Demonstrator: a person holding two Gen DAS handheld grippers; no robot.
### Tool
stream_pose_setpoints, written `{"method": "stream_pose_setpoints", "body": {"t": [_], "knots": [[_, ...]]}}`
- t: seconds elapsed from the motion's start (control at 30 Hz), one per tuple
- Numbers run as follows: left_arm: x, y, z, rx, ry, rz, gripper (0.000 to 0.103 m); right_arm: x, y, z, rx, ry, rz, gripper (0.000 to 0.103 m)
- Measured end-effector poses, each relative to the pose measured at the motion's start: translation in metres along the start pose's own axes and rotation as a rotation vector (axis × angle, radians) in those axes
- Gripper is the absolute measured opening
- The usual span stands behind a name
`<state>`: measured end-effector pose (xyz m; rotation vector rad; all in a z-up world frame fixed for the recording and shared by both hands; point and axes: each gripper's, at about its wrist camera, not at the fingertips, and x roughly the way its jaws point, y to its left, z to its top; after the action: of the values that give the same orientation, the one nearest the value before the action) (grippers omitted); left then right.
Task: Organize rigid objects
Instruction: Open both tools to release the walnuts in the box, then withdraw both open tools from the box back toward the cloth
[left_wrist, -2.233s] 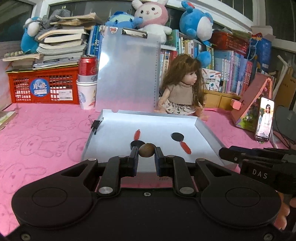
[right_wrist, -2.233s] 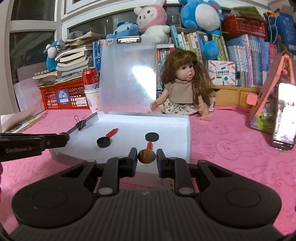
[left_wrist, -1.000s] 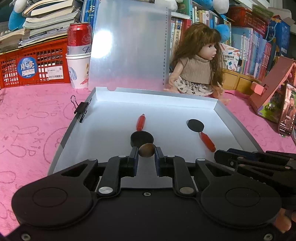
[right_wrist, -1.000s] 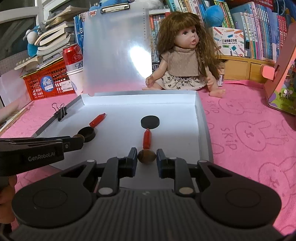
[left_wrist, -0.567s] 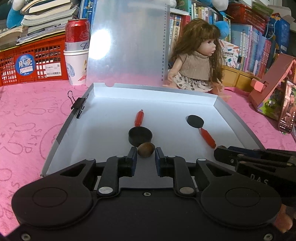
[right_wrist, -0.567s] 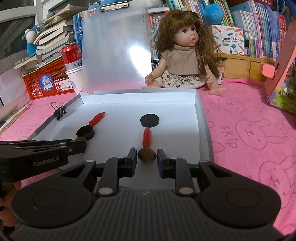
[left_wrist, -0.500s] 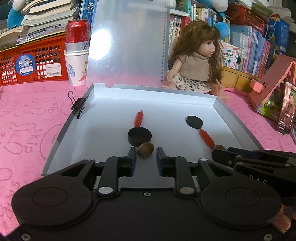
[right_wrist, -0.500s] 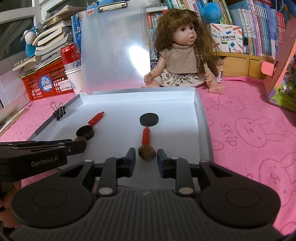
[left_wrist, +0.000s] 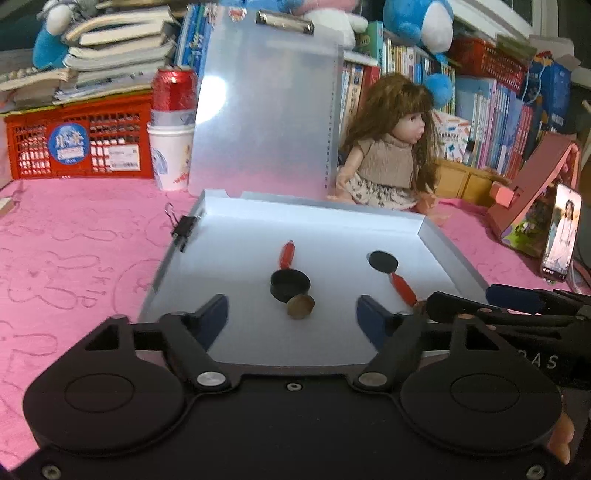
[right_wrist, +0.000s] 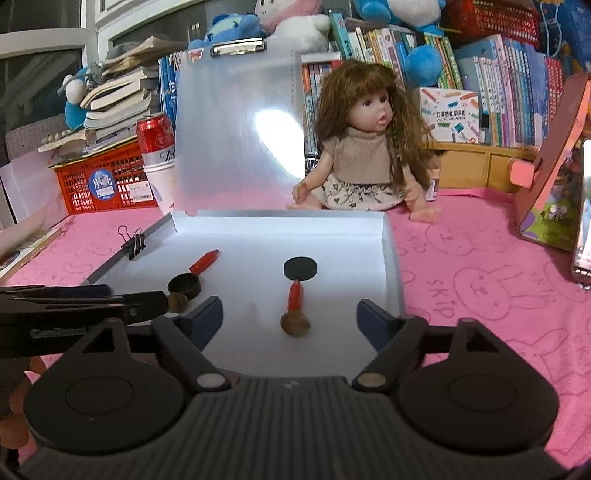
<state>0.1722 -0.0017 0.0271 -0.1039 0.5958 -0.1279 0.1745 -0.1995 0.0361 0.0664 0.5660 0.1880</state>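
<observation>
On the pink bunny-print towel (left_wrist: 74, 236) a shallow white tray (left_wrist: 236, 221) is laid out, with a clear clipboard (left_wrist: 266, 110) propped upright just behind its back edge and a long-haired doll (right_wrist: 365, 147) seated beside that. A black binder clip (left_wrist: 183, 229) is fastened on the tray's left wall. The left gripper (left_wrist: 291, 314) is seen opening, jaws spread wide, and nothing is pressed: a brown nut (left_wrist: 300, 306) is left lying between them, touching a small black pan with a red handle (left_wrist: 289, 283). The right gripper (right_wrist: 290, 314) is likewise opening wide, and a second brown nut (right_wrist: 294, 325) is left free on the tray floor, at the handle tip of a flat black red-handled lid (right_wrist: 300, 268).
</observation>
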Motion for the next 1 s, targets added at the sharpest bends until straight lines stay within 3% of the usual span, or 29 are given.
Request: {"method": "stream_pose_setpoints", "body": {"t": [0.3, 0.6, 1.0], "knots": [[-0.039, 0.005, -0.004, 0.014, -0.037, -0.015, 0.081, -0.029, 0.0, 0.004, -0.004, -0.055, -0.005, 0.103], [-0.067, 0.007, -0.023, 0.028, -0.029, -0.01, 0.081, -0.064, 0.001, -0.005, -0.039, -0.093, -0.004, 0.103], [-0.102, 0.005, -0.064, 0.062, -0.018, -0.027, 0.081, -0.094, 0.002, -0.041, -0.092, -0.098, -0.015, 0.103]]}}
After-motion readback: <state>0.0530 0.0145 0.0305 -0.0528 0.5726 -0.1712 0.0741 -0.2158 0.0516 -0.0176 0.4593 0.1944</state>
